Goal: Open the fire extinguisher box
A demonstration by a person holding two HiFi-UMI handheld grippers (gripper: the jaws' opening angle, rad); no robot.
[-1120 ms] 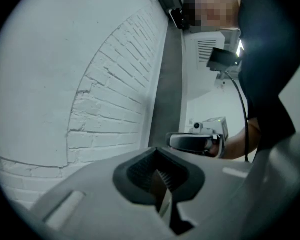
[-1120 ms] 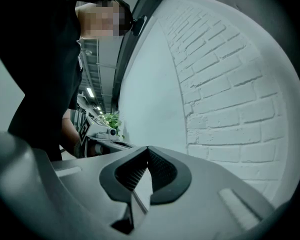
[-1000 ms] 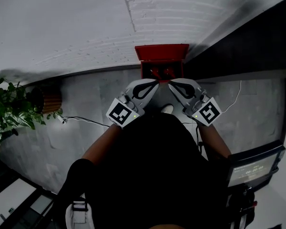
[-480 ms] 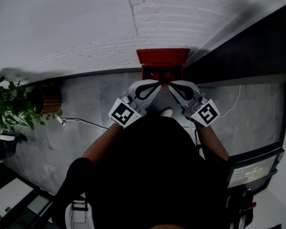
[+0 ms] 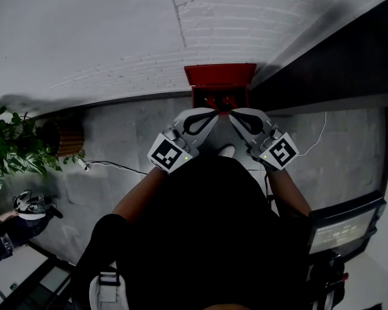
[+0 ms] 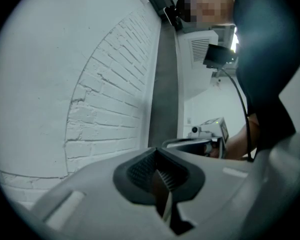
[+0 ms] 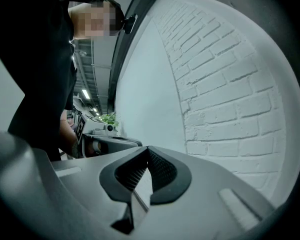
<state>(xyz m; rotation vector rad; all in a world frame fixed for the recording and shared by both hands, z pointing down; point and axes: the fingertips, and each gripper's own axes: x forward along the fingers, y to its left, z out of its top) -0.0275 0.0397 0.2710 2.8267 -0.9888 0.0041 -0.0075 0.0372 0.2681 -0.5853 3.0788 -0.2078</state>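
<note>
The big white brick wall (image 5: 246, 18) is standing at the far side, and the grey floor (image 5: 116, 147) is running along under it. The red fire extinguisher box (image 5: 220, 75) is sitting on the floor against that wall, straight ahead of the person. Its front looks dark with red shapes showing inside, so the lid may be up already, but it is too small to be sure. The job seems to be at the lid step. Next, the person likely needs to check that the lid is staying fully open, or hook a tip under its edge and lift. Both arms are reaching forward and bending in, so the two tools are making a pointy shape just near the box. The left gripper (image 5: 212, 113) is pointing right and far, with its jaws pressed together and holding nothing. The right gripper (image 5: 233, 115) is pointing left and far, closed tight and empty too.
</note>
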